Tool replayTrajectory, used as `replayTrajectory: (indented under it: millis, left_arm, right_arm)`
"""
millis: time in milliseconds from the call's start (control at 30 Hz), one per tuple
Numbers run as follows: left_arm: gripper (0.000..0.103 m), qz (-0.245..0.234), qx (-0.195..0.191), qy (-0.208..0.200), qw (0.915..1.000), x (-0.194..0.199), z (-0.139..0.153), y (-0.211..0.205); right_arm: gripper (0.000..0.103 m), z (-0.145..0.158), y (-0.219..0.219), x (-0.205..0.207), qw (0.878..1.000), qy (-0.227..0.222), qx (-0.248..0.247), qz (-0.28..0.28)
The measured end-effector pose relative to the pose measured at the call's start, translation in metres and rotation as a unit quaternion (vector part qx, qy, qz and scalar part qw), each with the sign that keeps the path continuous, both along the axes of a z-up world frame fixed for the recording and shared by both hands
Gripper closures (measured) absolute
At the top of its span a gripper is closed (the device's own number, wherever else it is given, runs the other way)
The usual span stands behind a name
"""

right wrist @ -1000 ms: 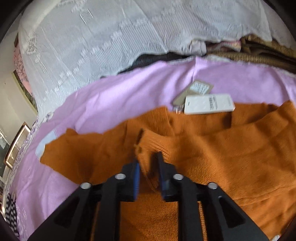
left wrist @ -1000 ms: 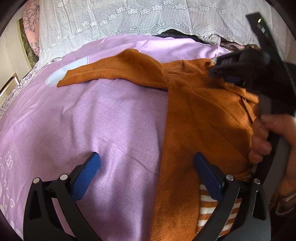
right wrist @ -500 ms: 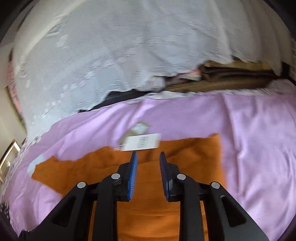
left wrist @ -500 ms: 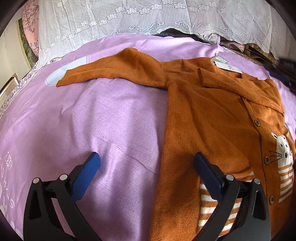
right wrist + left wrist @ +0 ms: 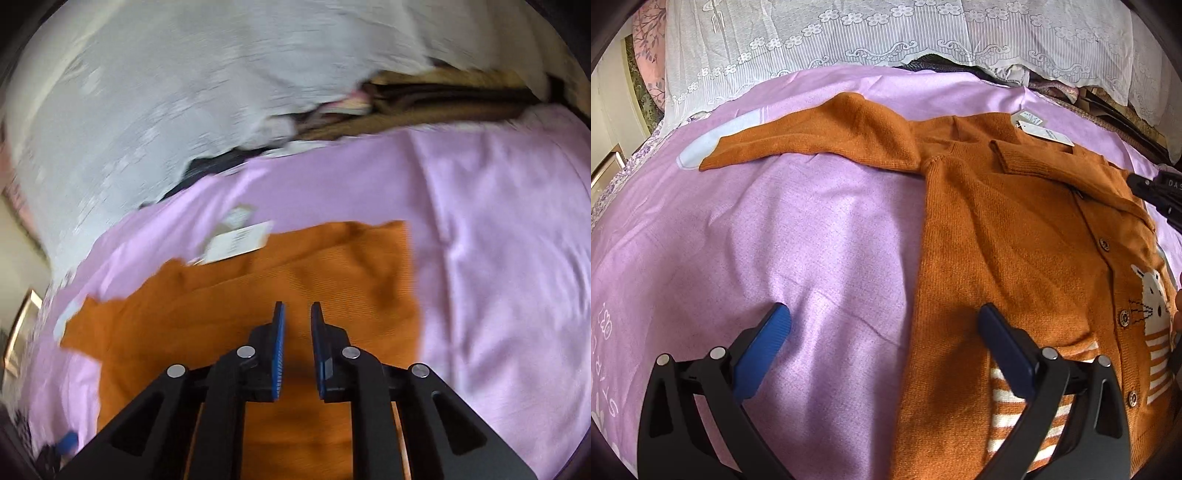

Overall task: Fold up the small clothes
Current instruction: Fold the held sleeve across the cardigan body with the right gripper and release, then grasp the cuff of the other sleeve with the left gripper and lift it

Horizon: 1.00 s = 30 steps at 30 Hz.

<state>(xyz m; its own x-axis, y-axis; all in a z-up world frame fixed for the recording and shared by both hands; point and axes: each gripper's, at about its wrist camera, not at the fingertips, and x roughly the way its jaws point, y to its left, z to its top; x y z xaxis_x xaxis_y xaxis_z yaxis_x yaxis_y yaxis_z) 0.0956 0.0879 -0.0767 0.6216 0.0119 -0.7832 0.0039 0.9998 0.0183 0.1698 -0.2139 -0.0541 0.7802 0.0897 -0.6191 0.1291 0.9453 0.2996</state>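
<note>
Cardigan (image 5: 1015, 229) is lying flat on the purple sheet (image 5: 775, 240), one sleeve (image 5: 827, 136) reaching toward ten o'clock. Left gripper (image 5: 882, 328) is hovering, spread wide and empty; right gripper (image 5: 297, 325) is nearly closed, gripping nothing (blurred view). Paper tags (image 5: 1038, 127) at twelve o'clock risk getting folded inside. No containers are showing.

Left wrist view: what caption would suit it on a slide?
Open left gripper hovers over an orange knitted cardigan with paper tags, spread flat on a lilac bedsheet, one sleeve stretched out.

Right wrist view motion-blurred; hang tag (image 5: 236, 242) print illegible. Cardigan (image 5: 1015, 229) right side cut off at left wrist frame edge.
</note>
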Motion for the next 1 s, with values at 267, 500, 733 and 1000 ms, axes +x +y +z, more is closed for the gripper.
replayTrajectory:
  millis: [267, 500, 733, 1000]
  left_arm:
    - [0.004, -0.033, -0.053, 0.010, 0.9980, 0.003, 0.006, 0.015]
    - [0.004, -0.038, -0.224, 0.010, 0.9738, 0.014, 0.014, 0.074]
    - [0.004, 0.049, -0.292, -0.027, 0.9547, 0.025, 0.012, 0.148]
    - [0.004, 0.121, -0.384, -0.037, 0.9147, 0.044, -0.012, 0.206]
  right_arm:
    - [0.060, -0.018, 0.043, 0.003, 0.997, 0.044, -0.026, 0.063]
    - [0.048, -0.004, -0.019, -0.054, 0.999, -0.021, 0.039, -0.018]
    - [0.048, 0.001, -0.078, -0.132, 0.993, -0.069, 0.019, -0.094]
    - [0.048, -0.042, -0.131, -0.148, 0.983, -0.019, 0.138, -0.120]
